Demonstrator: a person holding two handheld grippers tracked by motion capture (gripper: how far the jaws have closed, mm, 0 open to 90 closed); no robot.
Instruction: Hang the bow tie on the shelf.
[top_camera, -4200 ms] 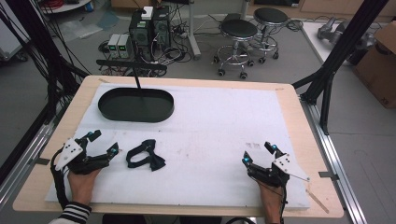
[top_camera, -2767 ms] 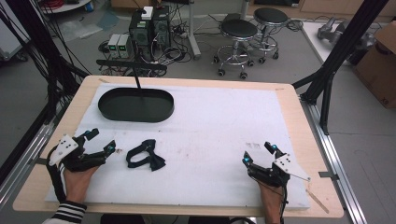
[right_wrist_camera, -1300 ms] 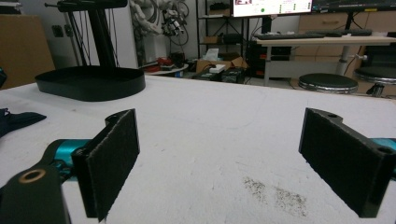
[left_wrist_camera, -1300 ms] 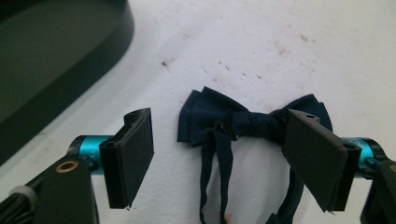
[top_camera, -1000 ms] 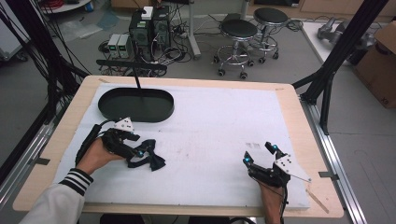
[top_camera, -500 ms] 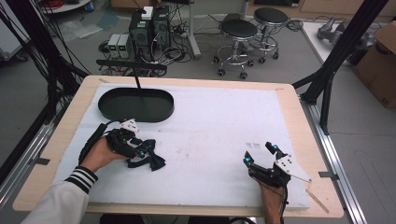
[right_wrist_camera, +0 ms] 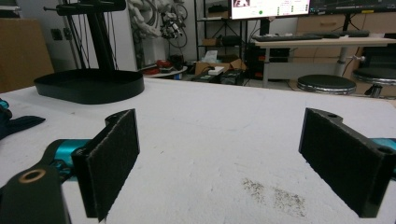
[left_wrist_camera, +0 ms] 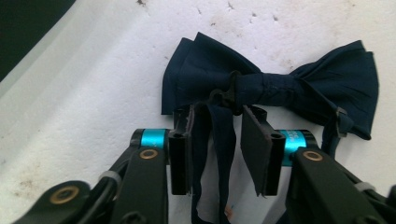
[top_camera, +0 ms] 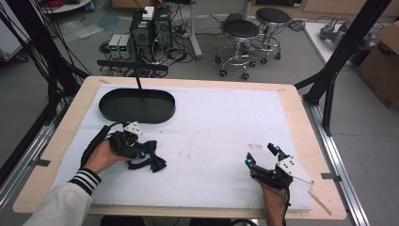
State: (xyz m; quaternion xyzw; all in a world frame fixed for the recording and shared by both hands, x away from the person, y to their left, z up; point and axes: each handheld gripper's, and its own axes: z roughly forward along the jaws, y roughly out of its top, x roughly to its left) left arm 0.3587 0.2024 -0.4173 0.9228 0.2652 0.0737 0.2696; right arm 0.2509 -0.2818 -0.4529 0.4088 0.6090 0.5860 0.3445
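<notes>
Jaws of left gripper (left_wrist_camera: 219, 149) straddle bow tie (left_wrist_camera: 275, 88) strap, seemingly unclamped; right gripper (right_wrist_camera: 219, 163) wide.

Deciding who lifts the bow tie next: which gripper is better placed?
Left. The left gripper already straddles the strap of the bow tie, jaws apart; the right gripper rests open, far across the table.

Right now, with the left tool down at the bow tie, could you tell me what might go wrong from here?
The left tool straddles only the thin strap, not the knot of the bow tie, so closing may pinch strap alone and the bow could dangle or slip when lifted. The loose strap might also snag on the tool. The right tool rests open, far off, unable to help.
</notes>
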